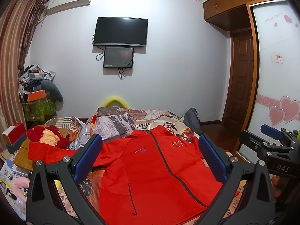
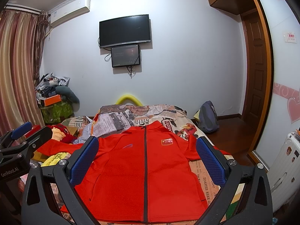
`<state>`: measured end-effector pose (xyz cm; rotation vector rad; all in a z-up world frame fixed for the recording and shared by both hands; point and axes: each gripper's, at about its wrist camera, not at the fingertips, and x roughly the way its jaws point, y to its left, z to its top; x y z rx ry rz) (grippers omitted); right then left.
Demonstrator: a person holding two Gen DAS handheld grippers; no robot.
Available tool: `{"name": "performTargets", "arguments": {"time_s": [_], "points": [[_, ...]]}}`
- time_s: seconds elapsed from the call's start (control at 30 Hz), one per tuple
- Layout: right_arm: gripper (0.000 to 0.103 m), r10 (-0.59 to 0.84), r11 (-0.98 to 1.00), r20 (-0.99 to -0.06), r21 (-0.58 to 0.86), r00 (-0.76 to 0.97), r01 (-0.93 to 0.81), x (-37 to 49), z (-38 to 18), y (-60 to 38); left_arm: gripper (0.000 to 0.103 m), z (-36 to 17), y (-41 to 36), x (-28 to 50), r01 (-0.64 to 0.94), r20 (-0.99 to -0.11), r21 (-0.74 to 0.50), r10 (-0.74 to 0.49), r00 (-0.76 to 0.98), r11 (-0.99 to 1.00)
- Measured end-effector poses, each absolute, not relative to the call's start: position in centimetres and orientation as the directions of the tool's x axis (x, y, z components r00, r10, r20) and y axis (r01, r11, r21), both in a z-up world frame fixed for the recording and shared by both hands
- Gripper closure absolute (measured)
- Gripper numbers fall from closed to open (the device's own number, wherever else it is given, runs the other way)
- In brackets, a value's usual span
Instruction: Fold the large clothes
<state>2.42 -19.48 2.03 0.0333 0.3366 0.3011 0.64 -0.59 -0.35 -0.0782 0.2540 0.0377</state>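
Both your grippers, left gripper (image 1: pixel 150 161) and right gripper (image 2: pixel 147 159), are wide and hold nothing. Just ahead, below them, the red zip-up jacket (image 2: pixel 142 176) lies flat on the patterned bed (image 2: pixel 168 114), ready for folding.

Wall TV (image 1: pixel 121 31), AC (image 1: pixel 70 0), backpack (image 2: pixel 208 117)

The left wrist view sits low at the near end of the bed (image 1: pixel 168 116), looking down its length toward the far wall and the television (image 1: pixel 121 31); the right wrist view looks the same way from just beside it, a little more square-on; both hang close over the red jacket (image 2: pixel 144 172); both share the bed, the wall and the wardrobe (image 2: pixel 281 75); each catches the other's gripper at its edge.
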Motion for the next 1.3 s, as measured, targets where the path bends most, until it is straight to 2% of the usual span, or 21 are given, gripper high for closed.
{"name": "performTargets", "arguments": {"time_s": [1.3], "points": [[0.000, 0.298, 0.954, -0.341, 0.085, 0.892, -0.286, 2.2, 0.2, -18.7, 0.000, -0.6, -0.4, 1.1, -0.053, -0.271, -0.071, 0.032, 0.962, 0.996]]}}
